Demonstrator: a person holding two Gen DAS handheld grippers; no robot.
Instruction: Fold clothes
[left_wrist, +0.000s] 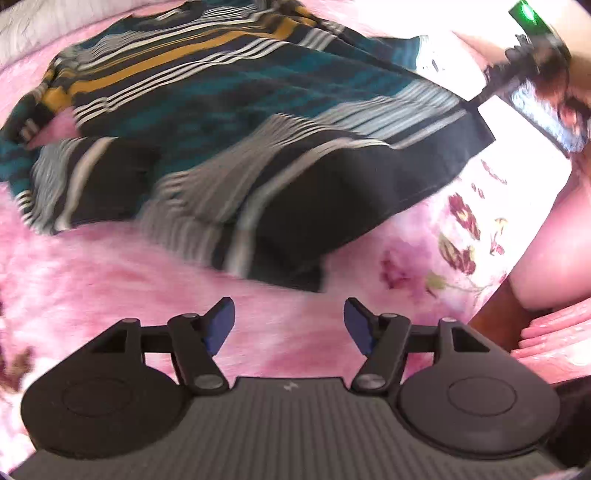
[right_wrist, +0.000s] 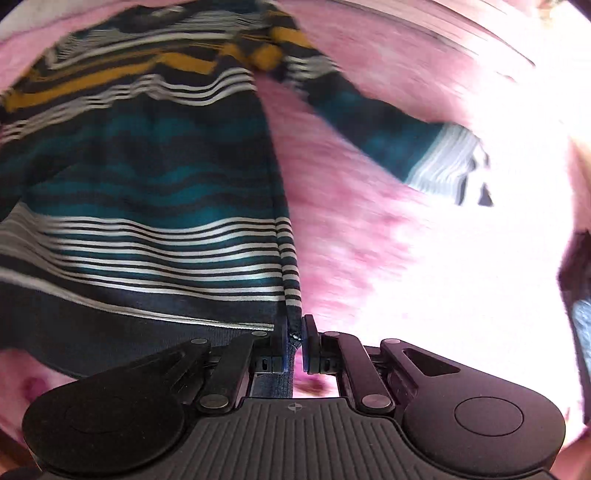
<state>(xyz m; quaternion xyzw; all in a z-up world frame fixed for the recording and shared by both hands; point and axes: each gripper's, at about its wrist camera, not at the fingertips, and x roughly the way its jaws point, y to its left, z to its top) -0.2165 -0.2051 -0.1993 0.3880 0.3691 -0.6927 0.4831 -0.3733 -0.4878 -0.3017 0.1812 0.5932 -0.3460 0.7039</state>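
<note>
Your left hand-held gripper (left_wrist: 289, 325) hangs over the pink fluffy blanket (left_wrist: 110, 280) with its jaws well apart and nothing between the blue pads (left_wrist: 221, 325); it sits just short of the near black hem of the striped sweater (left_wrist: 229, 140), not touching it; your right hand-held gripper (right_wrist: 294, 347) has its jaws pinched nearly together on the sweater's lower corner, the dark ribbed edge caught between the pads and running down behind them; in the left wrist view you can see that same gripper at the far right, blurred, drawing the hem corner up off the bedding so the cloth slopes from it; the sweater, banded in teal, black, white and mustard, lies spread across the blanket with its collar end away from you; one sleeve (right_wrist: 399, 144) stretches out to the right in the right wrist view, its pale striped cuff resting on the blanket apart from the body; beside the blanket in the left wrist view a floral sheet (left_wrist: 465, 236) shows at the right; both views are smeared
</note>
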